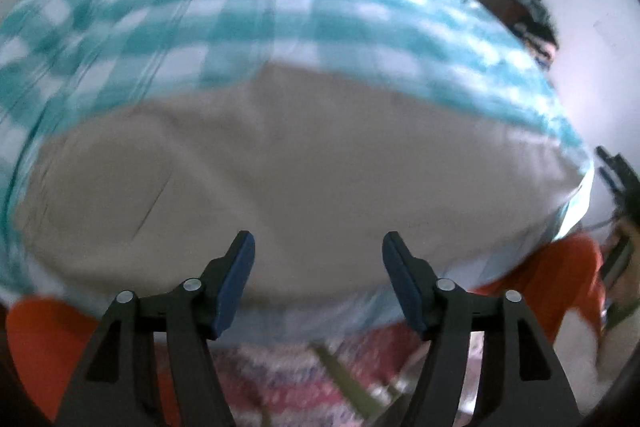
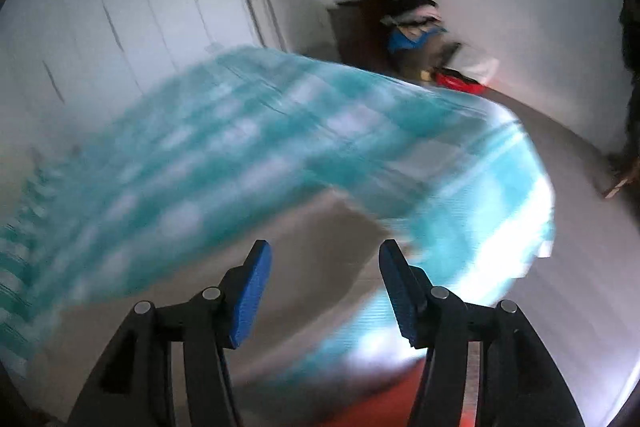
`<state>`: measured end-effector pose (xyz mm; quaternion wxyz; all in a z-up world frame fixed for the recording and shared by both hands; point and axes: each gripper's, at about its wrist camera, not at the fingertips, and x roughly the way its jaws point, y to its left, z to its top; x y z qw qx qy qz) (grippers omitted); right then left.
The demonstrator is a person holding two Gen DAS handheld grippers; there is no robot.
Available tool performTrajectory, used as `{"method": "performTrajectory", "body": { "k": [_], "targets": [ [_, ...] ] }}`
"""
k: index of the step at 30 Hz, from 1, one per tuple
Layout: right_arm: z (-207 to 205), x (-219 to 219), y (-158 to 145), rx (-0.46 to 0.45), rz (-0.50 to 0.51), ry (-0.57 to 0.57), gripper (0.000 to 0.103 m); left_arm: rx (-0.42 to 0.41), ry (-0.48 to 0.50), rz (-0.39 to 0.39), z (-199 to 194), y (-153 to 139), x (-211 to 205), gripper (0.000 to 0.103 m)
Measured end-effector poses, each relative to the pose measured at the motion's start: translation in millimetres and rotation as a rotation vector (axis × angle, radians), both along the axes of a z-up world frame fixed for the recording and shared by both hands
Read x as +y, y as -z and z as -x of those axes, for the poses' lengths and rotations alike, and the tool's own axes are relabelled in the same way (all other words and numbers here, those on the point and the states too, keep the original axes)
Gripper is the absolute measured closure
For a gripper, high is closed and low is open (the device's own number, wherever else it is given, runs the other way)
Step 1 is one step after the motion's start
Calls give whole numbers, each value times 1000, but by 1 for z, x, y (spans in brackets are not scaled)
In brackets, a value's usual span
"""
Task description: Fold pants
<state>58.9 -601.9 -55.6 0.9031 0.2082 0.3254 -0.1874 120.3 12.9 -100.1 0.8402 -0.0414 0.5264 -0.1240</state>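
Beige pants [image 1: 280, 163] lie flat as a broad folded slab on a bed covered with a teal-and-white checked sheet [image 1: 248, 11]. My left gripper [image 1: 319, 245] hovers above the pants' near edge, jaws wide apart and blue pads bare, nothing between them. In the right wrist view the same beige pants [image 2: 316, 235] show blurred below my right gripper [image 2: 325, 253], which is open and holds nothing. The checked sheet [image 2: 240, 147] stretches away behind it. Both views are smeared by motion.
An orange sleeve [image 1: 560, 283] and a patterned rug [image 1: 304, 379] show below the bed's edge. A dark cabinet [image 2: 360, 31] piled with clothes stands in the far corner beside a red object [image 2: 460, 83]. White wardrobe doors [image 2: 120, 7] run along the left; grey floor [image 2: 592, 227] lies right.
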Motion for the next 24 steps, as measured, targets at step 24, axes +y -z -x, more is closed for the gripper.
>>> {"method": "performTrajectory", "body": {
  "k": [24],
  "targets": [
    [-59,90,105,236,-88,-283,34,51,-2,-130,-52,102,-71,22]
  ]
}}
